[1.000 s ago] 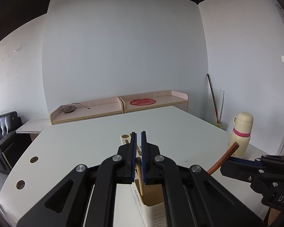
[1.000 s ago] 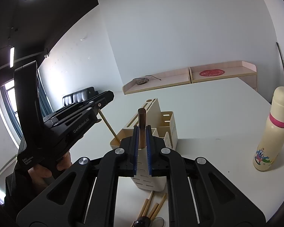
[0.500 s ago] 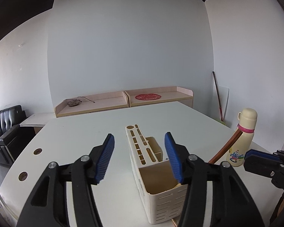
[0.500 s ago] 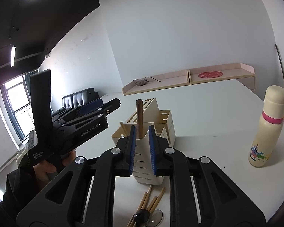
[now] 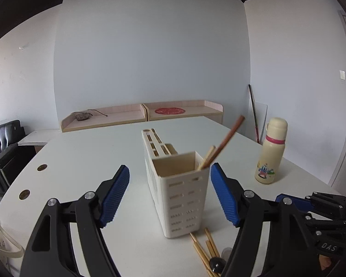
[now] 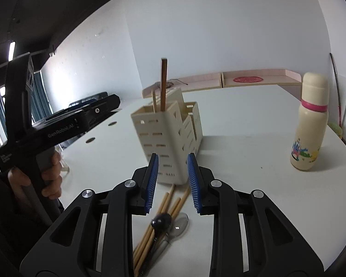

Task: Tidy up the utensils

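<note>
Both sets of jaws are spreading at this moment with nothing between their pads: the left gripper (image 5: pixel 170 195) is standing wide, its blue pads flanking but not touching the cream utensil holder (image 5: pixel 182 194) just ahead of them, and the right gripper (image 6: pixel 172 182) is parting more narrowly, its pads framing the holder's lower corner from just short of it. Directly below and just ahead of the right jaws, loose on the white table (image 6: pixel 242 152), a bundle of light wooden chopsticks (image 6: pixel 163 210) is lying together with a clear spoon (image 6: pixel 180 225) and a dark rounded piece (image 6: pixel 161 221) whose nature I cannot tell. Judging from this, the step in hand is going back for the next loose utensil; doing it well probably means opening fully before dropping over the pile, singling out one stick near its free end rather than pinching the tangle, and keeping the left jaws clear of the holder so it is not being knocked. Beyond the jaws, the holder's front compartment is holding a dark brown chopstick (image 6: pixel 163 85) and a pale stick (image 6: pixel 153 100), both leaning on the rim; the rear slots look empty as far as visible. Off to the right of both jaws, well apart, a cream bottle (image 6: pixel 311 124) is standing upright.
</note>
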Tool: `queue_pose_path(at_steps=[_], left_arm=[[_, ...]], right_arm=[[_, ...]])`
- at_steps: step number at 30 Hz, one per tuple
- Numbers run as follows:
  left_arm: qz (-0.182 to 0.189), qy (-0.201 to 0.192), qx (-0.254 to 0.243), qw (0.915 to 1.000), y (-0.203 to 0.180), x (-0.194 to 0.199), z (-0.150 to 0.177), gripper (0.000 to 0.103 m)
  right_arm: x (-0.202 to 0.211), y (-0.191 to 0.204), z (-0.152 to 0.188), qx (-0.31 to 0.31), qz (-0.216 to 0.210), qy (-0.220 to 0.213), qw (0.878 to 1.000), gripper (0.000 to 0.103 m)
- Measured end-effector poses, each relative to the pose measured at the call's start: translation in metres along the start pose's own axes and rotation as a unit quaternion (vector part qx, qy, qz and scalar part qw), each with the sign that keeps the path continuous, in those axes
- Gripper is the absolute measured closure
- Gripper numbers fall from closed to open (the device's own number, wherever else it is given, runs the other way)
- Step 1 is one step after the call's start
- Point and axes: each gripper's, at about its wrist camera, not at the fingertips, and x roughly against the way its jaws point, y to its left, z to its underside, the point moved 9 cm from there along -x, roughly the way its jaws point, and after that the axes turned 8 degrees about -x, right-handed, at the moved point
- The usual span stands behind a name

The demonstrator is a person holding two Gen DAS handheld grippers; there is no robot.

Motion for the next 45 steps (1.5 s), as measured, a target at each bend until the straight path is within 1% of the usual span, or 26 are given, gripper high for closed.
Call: queue_pose_path(at_steps=[2,6,9,13,14,16,17,19,21,22,26,27,30,33,34,37,39,42,45], left_arm=[[0.013,0.021,-0.002,0.9997,-0.009,-0.001,0.017,0.031],[0.05,0.07,0.008,0.9962,-0.022,-0.015,0.049,0.031],[0.05,0.103,0.0,0.9934,-0.027,-0.032,0.069,0.031],[0.07,0.145,0.002,0.987,-0.036,-0.055,0.089,0.032],[0.072,0.153,0.0,0.9855,-0.038,-0.06,0.094,0.034],[0.081,0.177,-0.002,0.9809,-0.042,-0.069,0.105,0.044],[0.088,0.188,0.002,0.9783,-0.042,-0.073,0.111,0.046],[0.102,0.209,0.02,0.9725,-0.041,-0.08,0.12,0.054],[0.118,0.224,0.042,0.9666,-0.039,-0.085,0.127,0.06],[0.122,0.227,0.049,0.9649,-0.038,-0.086,0.129,0.063],[0.133,0.235,0.049,0.9616,-0.041,-0.089,0.132,0.064],[0.137,0.239,0.048,0.9602,-0.043,-0.09,0.132,0.066],[0.151,0.254,0.054,0.9536,-0.048,-0.094,0.138,0.073],[0.161,0.27,0.067,0.947,-0.049,-0.098,0.143,0.075],[0.166,0.274,0.074,0.9445,-0.049,-0.099,0.144,0.078],[0.176,0.286,0.089,0.9376,-0.049,-0.102,0.149,0.081],[0.182,0.289,0.092,0.9353,-0.05,-0.102,0.149,0.081],[0.184,0.291,0.091,0.9345,-0.052,-0.103,0.149,0.081],[0.188,0.296,0.092,0.9321,-0.054,-0.104,0.15,0.088]], right_arm=[[-0.005,-0.006,0.015,-0.007,0.008,0.022,1.0,0.077],[-0.01,-0.013,0.054,-0.032,0.001,0.069,0.997,0.077],[-0.012,-0.015,0.077,-0.042,0.01,0.094,0.995,0.077],[-0.017,-0.018,0.097,-0.056,0.023,0.121,0.991,0.077],[-0.019,-0.018,0.101,-0.059,0.021,0.128,0.99,0.077],[-0.024,-0.015,0.108,-0.061,0.017,0.143,0.988,0.077],[-0.026,-0.014,0.11,-0.059,0.018,0.148,0.987,0.077],[-0.031,-0.012,0.113,-0.055,0.018,0.155,0.986,0.077],[-0.038,-0.014,0.113,-0.065,0.015,0.166,0.984,0.077],[-0.041,-0.017,0.113,-0.068,0.02,0.168,0.983,0.077],[-0.049,-0.023,0.112,-0.089,0.023,0.179,0.979,0.077],[-0.051,-0.025,0.112,-0.099,0.022,0.184,0.978,0.077],[-0.058,-0.028,0.11,-0.117,0.018,0.195,0.974,0.077],[-0.06,-0.031,0.109,-0.13,0.018,0.201,0.971,0.078],[-0.061,-0.031,0.108,-0.133,0.017,0.202,0.97,0.078],[-0.065,-0.032,0.107,-0.141,0.017,0.208,0.968,0.079],[-0.066,-0.035,0.107,-0.143,0.019,0.209,0.967,0.079],[-0.067,-0.035,0.106,-0.146,0.02,0.209,0.967,0.079],[-0.07,-0.036,0.106,-0.151,0.019,0.213,0.965,0.081]])
